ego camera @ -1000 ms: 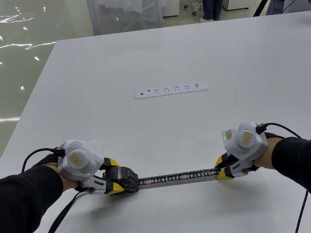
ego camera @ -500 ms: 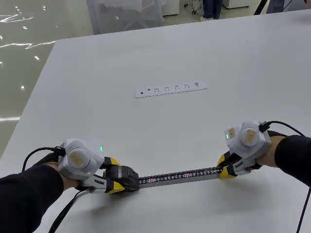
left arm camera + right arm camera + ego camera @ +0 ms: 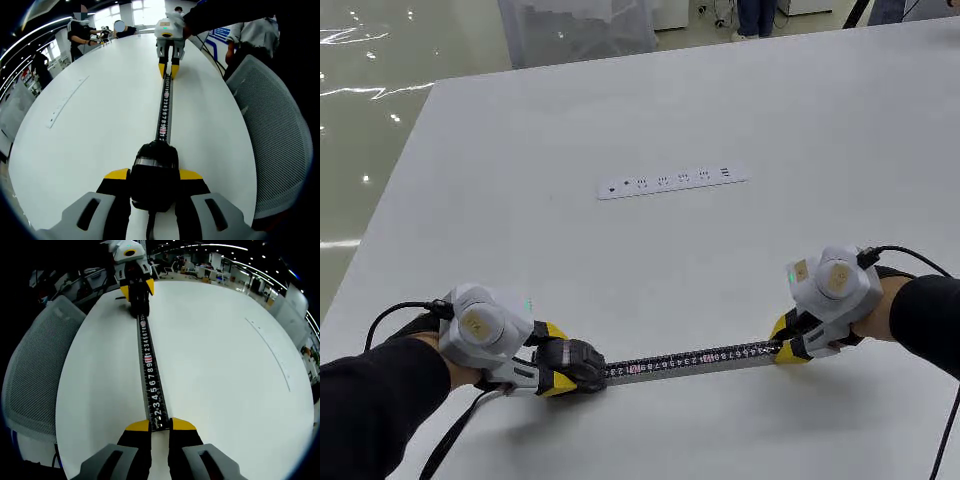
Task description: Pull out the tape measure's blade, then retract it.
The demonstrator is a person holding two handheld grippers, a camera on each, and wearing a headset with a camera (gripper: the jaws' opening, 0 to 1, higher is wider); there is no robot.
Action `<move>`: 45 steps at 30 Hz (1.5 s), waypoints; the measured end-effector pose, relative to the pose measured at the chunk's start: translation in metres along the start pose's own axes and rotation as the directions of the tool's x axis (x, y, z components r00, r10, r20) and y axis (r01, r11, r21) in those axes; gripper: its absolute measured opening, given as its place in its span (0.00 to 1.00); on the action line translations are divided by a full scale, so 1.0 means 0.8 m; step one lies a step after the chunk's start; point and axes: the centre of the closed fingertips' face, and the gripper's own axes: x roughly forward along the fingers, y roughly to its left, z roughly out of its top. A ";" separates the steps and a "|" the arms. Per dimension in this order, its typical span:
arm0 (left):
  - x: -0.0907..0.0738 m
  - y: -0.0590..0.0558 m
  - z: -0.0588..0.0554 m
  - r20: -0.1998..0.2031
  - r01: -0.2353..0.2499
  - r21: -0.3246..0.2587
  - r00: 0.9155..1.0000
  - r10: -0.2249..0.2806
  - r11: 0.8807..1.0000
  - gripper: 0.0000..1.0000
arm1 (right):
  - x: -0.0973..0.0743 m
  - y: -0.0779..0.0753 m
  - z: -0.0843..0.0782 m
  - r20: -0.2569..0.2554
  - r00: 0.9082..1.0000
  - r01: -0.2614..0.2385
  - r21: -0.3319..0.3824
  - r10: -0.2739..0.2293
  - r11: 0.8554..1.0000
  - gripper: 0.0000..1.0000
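- The left gripper (image 3: pixel 154 176) was closed on the tape measure's black case (image 3: pixel 576 362), with one yellow-tipped jaw at each side of it; the case sat low over the white table (image 3: pixel 740 90), near its front edge.
- The blade (image 3: pixel 692 360) was drawn out of the case and ran straight over the table, numbers upward, to the right gripper (image 3: pixel 154 425); that gripper's jaws were closed on the blade's end.
- The two grippers stood well apart, facing each other along the blade.
- A white power strip (image 3: pixel 672 184) lay farther back on the table, apart from the blade; a mesh chair (image 3: pixel 280 130) stood beside the table.
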 end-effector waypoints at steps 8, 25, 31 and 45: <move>0.000 0.000 0.000 0.000 0.000 0.000 1.000 0.000 1.000 0.28 | -0.001 0.000 -0.003 0.000 1.000 0.002 0.003 -0.002 1.000 0.08; 0.000 0.000 0.000 0.002 -0.001 0.004 1.000 0.001 1.000 0.28 | -0.003 0.002 0.000 -0.006 1.000 0.001 0.012 -0.001 1.000 0.08; 0.000 0.000 0.000 0.003 -0.002 0.010 1.000 0.002 1.000 0.28 | -0.003 0.001 -0.002 -0.015 1.000 0.004 0.008 -0.004 1.000 0.08; 0.001 0.001 0.001 0.012 -0.004 0.002 1.000 0.004 1.000 0.28 | -0.001 0.000 -0.003 -0.038 0.999 -0.008 0.021 0.009 1.000 0.09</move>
